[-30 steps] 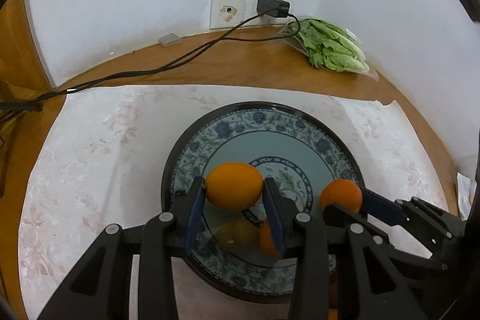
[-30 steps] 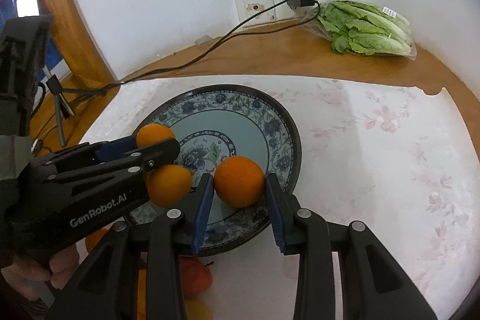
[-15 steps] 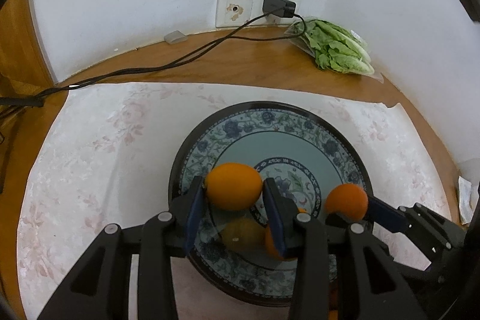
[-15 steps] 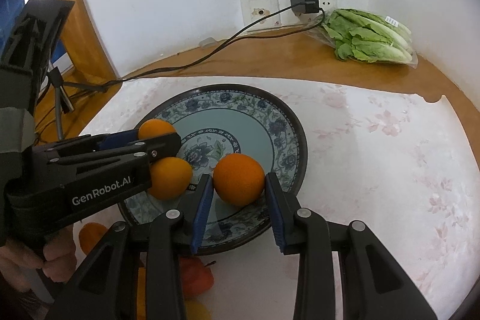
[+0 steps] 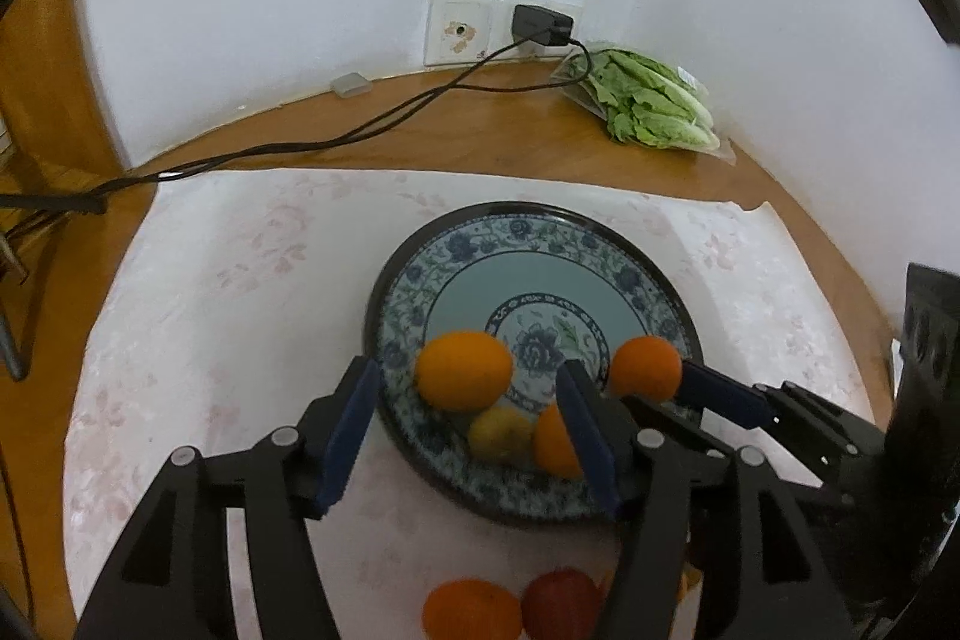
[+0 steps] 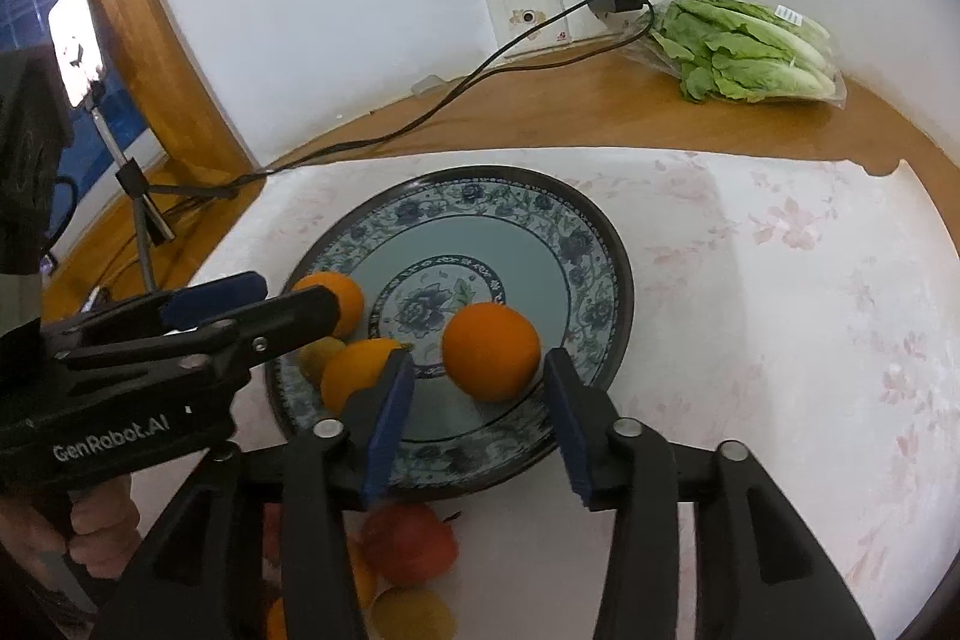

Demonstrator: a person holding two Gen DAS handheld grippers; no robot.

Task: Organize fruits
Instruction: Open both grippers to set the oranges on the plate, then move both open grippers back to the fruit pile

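Observation:
A blue-patterned plate [image 5: 420, 268] [image 6: 606, 244] lies on the white floral cloth. My left gripper [image 5: 467, 369] [image 6: 294, 293] hovers over the plate's near left side, its jaws opening. An orange [image 5: 465, 370] [image 6: 339, 295] sits loose between its pads with gaps on both sides. My right gripper [image 6: 478, 357] [image 5: 660, 388] is also opening around a second orange [image 6: 492, 352] [image 5: 645, 367], which the pads no longer press. Another orange [image 6: 357, 370] [image 5: 555, 442] and a yellowish fruit [image 5: 501, 433] [image 6: 315, 355] rest on the plate.
A red apple [image 6: 408, 544] [image 5: 561, 604], an orange [image 5: 471, 610] and a yellow fruit [image 6: 411, 610] lie on the cloth in front of the plate. Bagged lettuce [image 6: 750, 52] and a plugged-in charger cable [image 6: 468, 82] sit by the back wall. A hand [image 6: 90, 532] holds the left gripper.
Both pairs of jaws have spread apart and let go of their oranges, which now sit free over the plate. The left gripper has drawn back and up a little.

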